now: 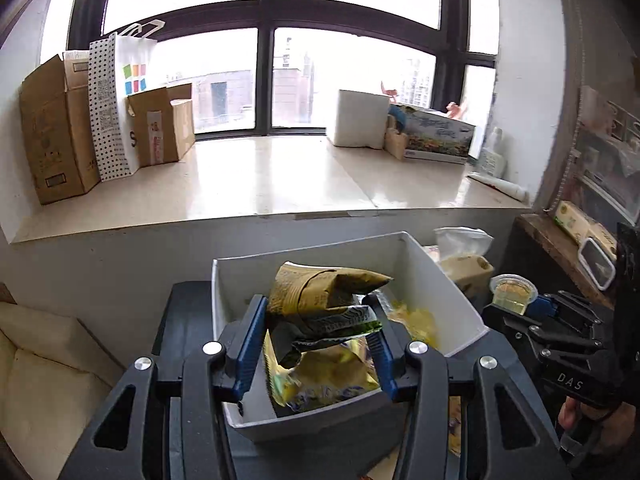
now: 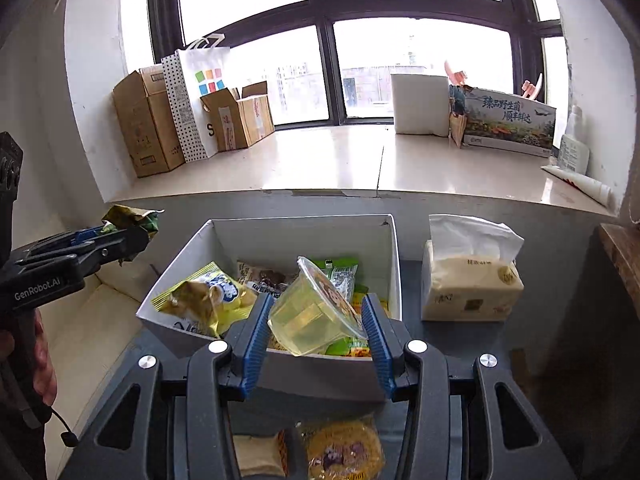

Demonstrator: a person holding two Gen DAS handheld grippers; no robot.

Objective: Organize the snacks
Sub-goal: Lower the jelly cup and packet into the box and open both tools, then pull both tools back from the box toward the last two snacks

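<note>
A white open box (image 1: 440, 280) (image 2: 280, 232) stands on a dark table and holds several snack packets. My left gripper (image 1: 316, 320) is shut on a crumpled tan and green snack bag (image 1: 320, 292), held above the box; it also shows at the left of the right wrist view (image 2: 128, 218). My right gripper (image 2: 316, 320) is shut on a clear jelly cup (image 2: 312, 312) with yellow jelly, tilted, above the box's near edge. The cup (image 1: 512, 290) and right gripper (image 1: 536, 312) show right of the box in the left wrist view.
A tissue pack (image 2: 468, 280) stands right of the box. Two wrapped snacks (image 2: 340, 448) lie on the table in front of it. A windowsill (image 2: 320, 160) behind holds cardboard boxes (image 2: 148, 128), bags and a printed carton (image 2: 508, 120). A wooden shelf (image 1: 560, 248) is at right.
</note>
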